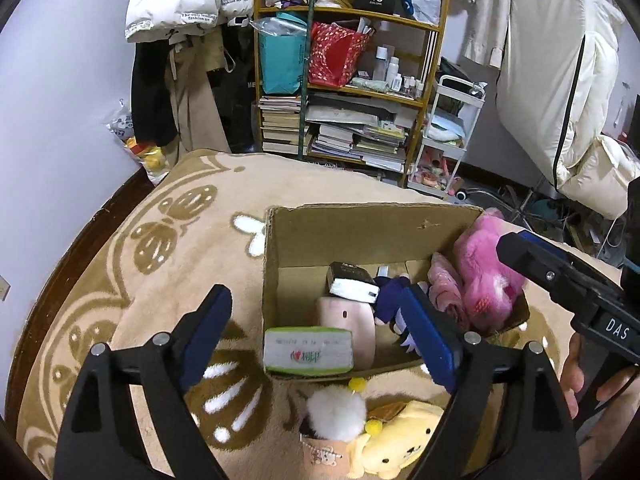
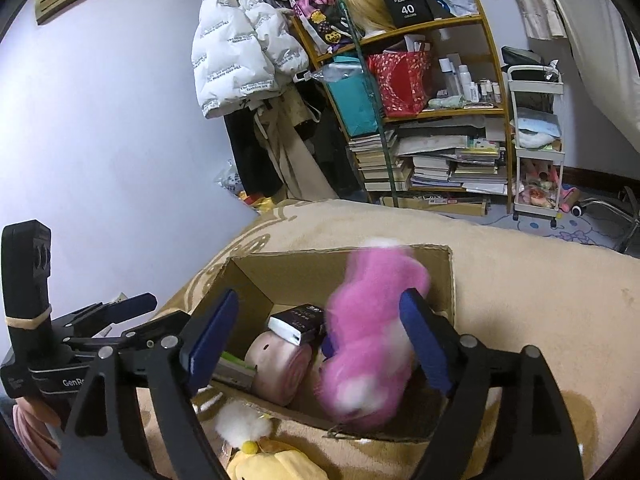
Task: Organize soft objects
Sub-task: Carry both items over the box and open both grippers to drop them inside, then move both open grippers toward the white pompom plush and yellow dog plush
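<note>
Over the box [image 2: 240,276], the pink plush [image 2: 368,344] looks light and squashy, blurred between the right hand-held gripper's [image 2: 320,344] wide-open jaws, best pinched mid-body; left hand-held gripper [image 1: 316,332] gapes empty.

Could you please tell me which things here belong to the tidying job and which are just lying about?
Job: cardboard box, pink plush toy, yellow plush toy, white pompom, both open grippers.
Lying about: bookshelf, white jacket, books.
</note>
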